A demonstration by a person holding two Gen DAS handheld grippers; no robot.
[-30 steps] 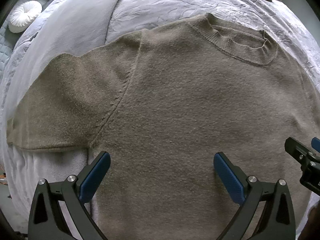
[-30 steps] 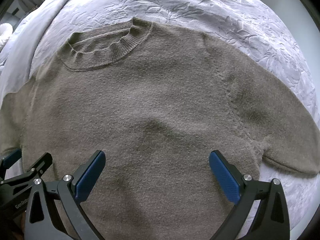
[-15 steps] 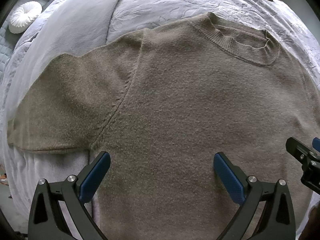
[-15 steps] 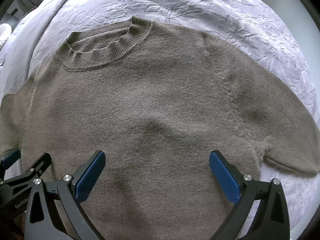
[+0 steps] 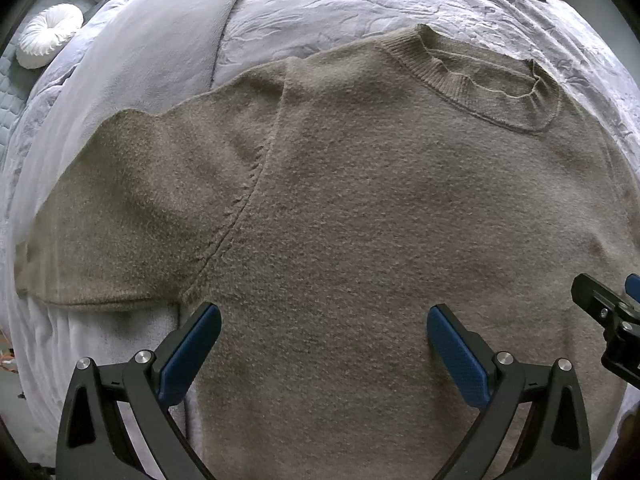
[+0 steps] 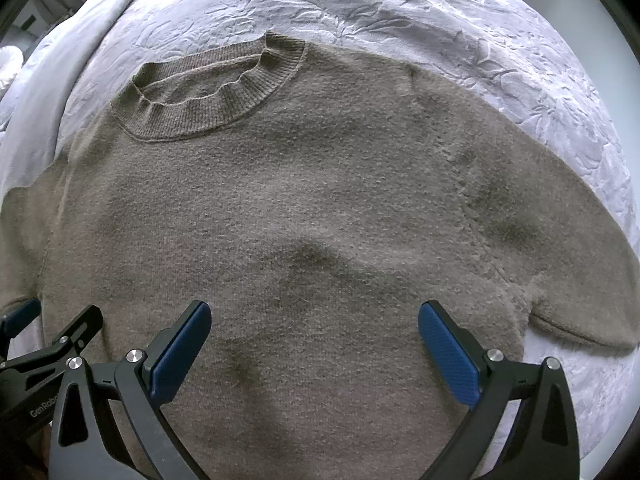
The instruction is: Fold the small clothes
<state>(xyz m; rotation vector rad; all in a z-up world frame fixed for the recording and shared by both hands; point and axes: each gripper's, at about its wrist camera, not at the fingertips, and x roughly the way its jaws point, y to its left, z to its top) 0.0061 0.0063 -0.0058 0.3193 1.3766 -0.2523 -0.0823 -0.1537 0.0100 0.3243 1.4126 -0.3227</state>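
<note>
The left gripper (image 6: 38,334) body carries partial white lettering reading "GenRobo". A taupe knit sweater (image 5: 360,220) with a ribbed crew collar (image 6: 208,108) lies flat, face up, on a bed covered by a pale lavender embossed floral bedspread (image 6: 400,8). Left gripper (image 5: 324,344) jaws stand wide, holding nothing, over the sweater's lower body. Right gripper (image 6: 314,340) jaws likewise stand wide and hold nothing. One short sleeve (image 5: 120,216) extends left of the left jaws. A white round pleated cushion (image 5: 50,34) sits far left.

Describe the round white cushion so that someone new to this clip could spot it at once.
Start at the brown sweater spread on the pale bedspread. Go past its left sleeve to the far left corner: the cushion is white, round and pleated, with a dimpled middle.
</note>
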